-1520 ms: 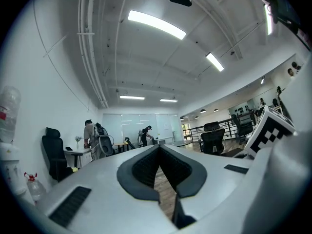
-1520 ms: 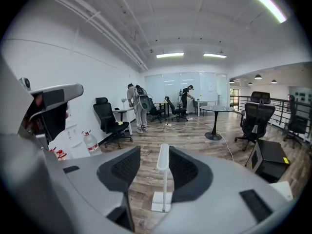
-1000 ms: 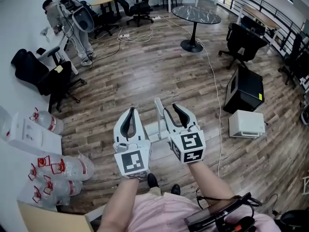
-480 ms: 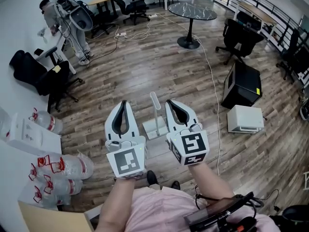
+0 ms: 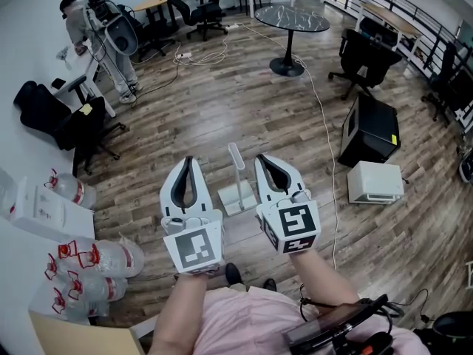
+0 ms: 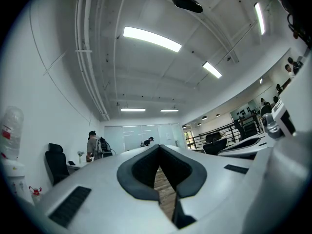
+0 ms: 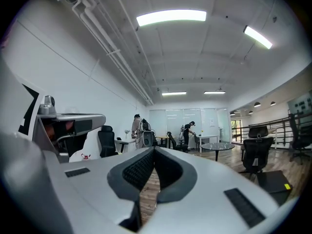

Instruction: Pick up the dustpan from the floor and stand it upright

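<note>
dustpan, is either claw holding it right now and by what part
Nothing is held. The left claw and right claw are both shut and empty. The dustpan sits on the floor between them, free of both.

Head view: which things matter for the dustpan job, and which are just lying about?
For the job: dustpan; left gripper; right gripper.

Lying about: water bottles; white box; black box; round table; floor cable; office chair.
</note>
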{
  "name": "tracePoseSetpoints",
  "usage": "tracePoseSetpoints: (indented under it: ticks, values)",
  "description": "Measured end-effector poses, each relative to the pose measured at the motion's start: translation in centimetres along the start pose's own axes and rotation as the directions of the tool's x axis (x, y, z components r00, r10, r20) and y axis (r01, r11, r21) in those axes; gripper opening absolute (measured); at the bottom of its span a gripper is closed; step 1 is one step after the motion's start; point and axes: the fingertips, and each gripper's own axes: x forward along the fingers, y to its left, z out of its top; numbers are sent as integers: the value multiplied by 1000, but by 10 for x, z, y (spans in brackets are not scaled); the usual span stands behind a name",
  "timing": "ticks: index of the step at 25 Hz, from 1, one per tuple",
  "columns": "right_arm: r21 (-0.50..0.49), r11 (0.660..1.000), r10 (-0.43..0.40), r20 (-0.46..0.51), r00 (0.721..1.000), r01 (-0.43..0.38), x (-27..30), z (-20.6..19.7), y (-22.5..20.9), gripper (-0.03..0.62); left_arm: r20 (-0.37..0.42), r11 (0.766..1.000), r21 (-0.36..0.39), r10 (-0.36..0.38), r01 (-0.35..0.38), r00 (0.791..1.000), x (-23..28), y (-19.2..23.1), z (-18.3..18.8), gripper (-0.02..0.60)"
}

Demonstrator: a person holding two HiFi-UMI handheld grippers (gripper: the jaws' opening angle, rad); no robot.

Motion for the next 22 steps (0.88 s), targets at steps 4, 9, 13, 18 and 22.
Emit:
tracePoseSetpoints:
  ticks: [4, 9, 13, 18, 22]
  values:
    - [-4, 1000, 2, 3, 1000, -1, 0, 0, -1, 2, -1, 1000, -3, -1, 1, 1000, 1, -2, 0, 9]
    - [-13, 1000, 9, 3, 1000, -9, 1, 2, -5, 0, -2, 1000, -5, -7, 7, 1000, 3, -4, 0, 9]
    - [-21, 1000, 18, 3, 1000, -18, 2, 3, -4, 0, 3, 1000, -8, -16, 16, 1000, 4, -5, 1, 9]
    - [-19, 1000, 23, 1, 1000, -23, 4, 2, -2, 0, 2, 1000, -9, -22, 22, 1000, 6, -5, -1, 9]
    - [-22, 1000, 22, -2, 1000, -22, 7, 1, -3, 0, -1, 1000, -8, -24, 24, 1000, 8, -6, -2, 9]
